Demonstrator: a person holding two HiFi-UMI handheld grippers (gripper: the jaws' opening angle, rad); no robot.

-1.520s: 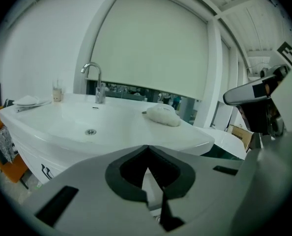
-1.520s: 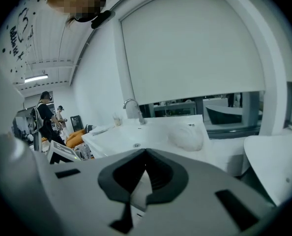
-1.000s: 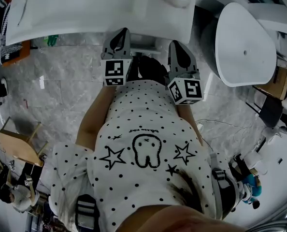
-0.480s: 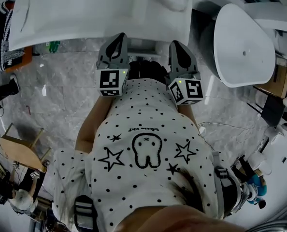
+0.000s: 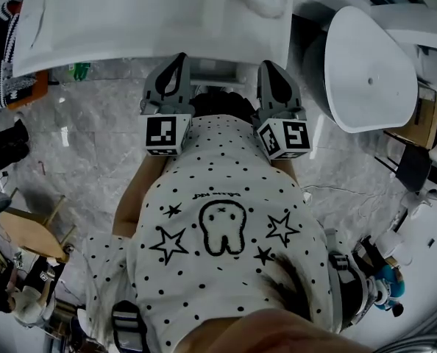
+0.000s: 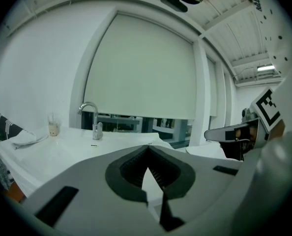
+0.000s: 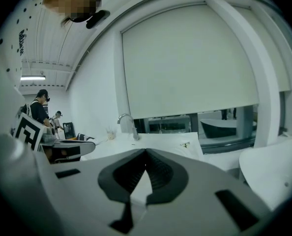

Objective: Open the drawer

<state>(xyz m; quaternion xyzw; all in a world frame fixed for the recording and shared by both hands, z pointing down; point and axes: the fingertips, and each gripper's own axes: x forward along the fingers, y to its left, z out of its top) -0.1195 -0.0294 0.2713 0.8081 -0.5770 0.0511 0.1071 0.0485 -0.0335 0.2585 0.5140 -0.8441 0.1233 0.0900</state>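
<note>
**Operator:** State of the left gripper [image 6: 148, 150]?

**Technician:** Closed. In the left gripper view the two grey jaws meet at their tips. The dark ribbed pads [image 6: 129, 169] leave only a small leaf-shaped gap behind the tips, with no object in it. The unit grips nothing and rests against nothing.

**Operator:** And the right gripper [image 7: 146, 154]?

**Technician:** Same condition. The jaws are together at the tips, with no object between the pads and no contact with any surface.

**Operator:** Position of both units?

**Technician:** In the head view they sit side by side in front of the person's dotted shirt [image 5: 218, 226]. The marker cubes (one per gripper) are nearest the body: left cube [image 5: 167, 133], right cube [image 5: 285, 138]. Both sets of tips point at the front edge of the white washbasin counter [image 5: 93, 28]. Each gripper view looks out across the counter top.

**Operator:** Location of the drawer?

**Technician:** Not plainly visible. A pale strip [image 5: 217, 70] shows just below the counter's front edge, between the two grippers. Whether it is the drawer front cannot be told. Neither gripper touches it.

**Operator:** Beyond the edge?

**Technician:** A chrome tap [image 6: 93, 122] stands on the counter, with a small cup [image 6: 53, 127] to its left. Behind both, a pale roller blind [image 6: 141, 68] is drawn down over the window.
</note>
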